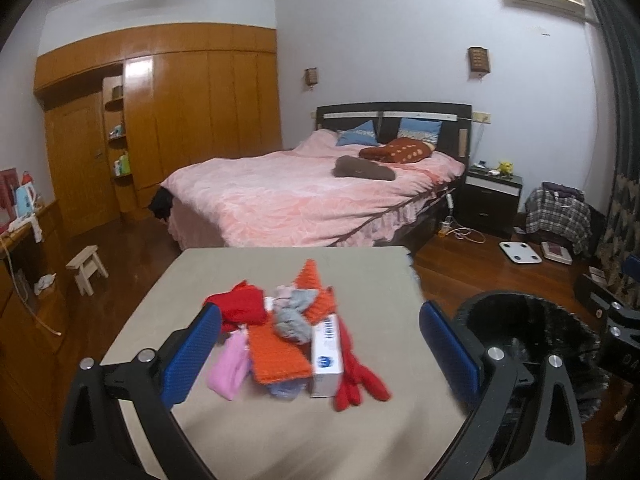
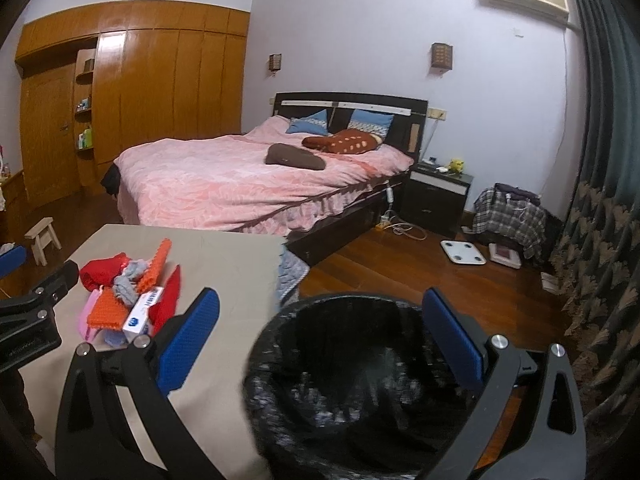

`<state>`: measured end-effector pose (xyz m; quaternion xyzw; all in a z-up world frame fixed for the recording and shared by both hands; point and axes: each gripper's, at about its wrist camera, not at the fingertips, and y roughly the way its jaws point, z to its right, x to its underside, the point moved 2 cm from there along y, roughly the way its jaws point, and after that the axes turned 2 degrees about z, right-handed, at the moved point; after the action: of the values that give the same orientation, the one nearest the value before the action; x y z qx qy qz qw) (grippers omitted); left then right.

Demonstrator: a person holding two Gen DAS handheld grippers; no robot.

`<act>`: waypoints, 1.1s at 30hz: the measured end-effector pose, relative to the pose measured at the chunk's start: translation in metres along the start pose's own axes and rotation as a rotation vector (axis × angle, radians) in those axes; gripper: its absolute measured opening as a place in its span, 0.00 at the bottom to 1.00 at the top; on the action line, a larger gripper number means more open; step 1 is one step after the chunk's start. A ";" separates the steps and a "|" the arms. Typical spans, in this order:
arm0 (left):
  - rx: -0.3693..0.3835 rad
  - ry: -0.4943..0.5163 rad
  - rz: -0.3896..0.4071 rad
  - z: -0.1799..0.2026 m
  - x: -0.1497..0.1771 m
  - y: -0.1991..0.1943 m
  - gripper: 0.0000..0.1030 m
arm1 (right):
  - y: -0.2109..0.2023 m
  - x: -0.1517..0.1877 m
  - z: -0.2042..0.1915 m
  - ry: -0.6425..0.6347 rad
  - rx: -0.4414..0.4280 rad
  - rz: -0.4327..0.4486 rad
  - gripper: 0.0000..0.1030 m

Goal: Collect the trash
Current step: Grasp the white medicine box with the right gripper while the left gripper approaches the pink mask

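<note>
1. To the left of the left gripper [image 1: 320, 354], well apart from it, a small wooden stool [image 1: 86, 268] was seen on the floor; it played no part in the work.
2. The left gripper was held released, its blue pads [image 1: 192, 360] spread wide with nothing between them. It was judged to be poised above the near part of the table [image 1: 256, 432] so that the heap could be approached from above.
3. Straight ahead of that claw, framed between its fingers but not touched by them, a pile of knitted things was lying: a red piece [image 1: 240, 306], an orange strip [image 1: 278, 356], a grey bundle [image 1: 294, 318], a pink piece [image 1: 230, 370] and a red glove [image 1: 358, 380].
4. Among them, ahead and slightly right of centre, the white box [image 1: 326, 354] was resting on its long side, partly laid over the orange strip. It was taken to be the trash, since it alone was packaging.
5. To the right of the left claw, just off the table edge, the black-lined bin [image 2: 352, 380] had been stood close, presumably so that a short carry would suffice.
6. The right gripper [image 2: 332, 344] was likewise held released and empty, directly over the bin mouth, which lay between its fingers.
7. Farther right, a white scale [image 2: 462, 252] was lying on the floor, well apart.
</note>
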<state>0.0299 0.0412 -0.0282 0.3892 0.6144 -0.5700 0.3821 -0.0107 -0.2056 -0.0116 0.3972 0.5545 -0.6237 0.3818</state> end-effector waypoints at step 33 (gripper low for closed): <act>-0.169 -0.092 -0.133 -0.148 0.067 0.086 0.86 | 0.123 0.072 -0.202 -0.111 -0.273 -0.208 0.50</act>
<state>0.0781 0.1960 -0.1151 0.2875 0.6666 -0.5574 0.4028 0.0889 -0.0183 -0.1395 0.2471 0.6501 -0.5998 0.3955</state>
